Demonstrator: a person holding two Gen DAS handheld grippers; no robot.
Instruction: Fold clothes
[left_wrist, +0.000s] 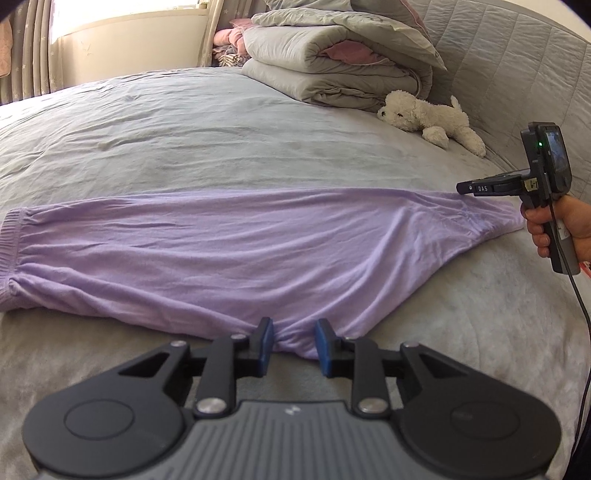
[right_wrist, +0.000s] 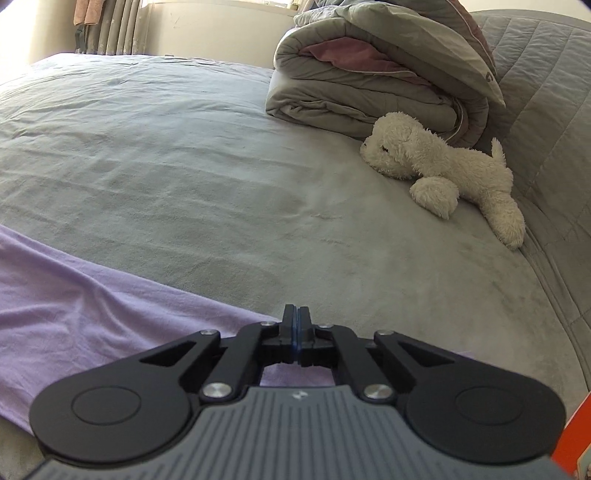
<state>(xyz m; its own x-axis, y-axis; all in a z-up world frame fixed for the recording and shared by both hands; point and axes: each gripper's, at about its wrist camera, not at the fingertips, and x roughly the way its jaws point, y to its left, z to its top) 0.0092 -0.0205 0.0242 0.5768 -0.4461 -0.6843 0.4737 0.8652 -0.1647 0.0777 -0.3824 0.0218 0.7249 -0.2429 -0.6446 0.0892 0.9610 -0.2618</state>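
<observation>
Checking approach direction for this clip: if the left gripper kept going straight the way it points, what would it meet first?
The lavender garment: the left gripper is open with a bunched edge of it between its fingers, so it would push straight into that cloth.

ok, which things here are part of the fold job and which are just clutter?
In the job:
- purple garment, spread on the bed
- left gripper, fingers apart around a bunch of its near edge
- right gripper, fingers together at its far corner

Lying about:
- folded duvet
- plush dog
- curtains
- bed is only the work surface
</observation>
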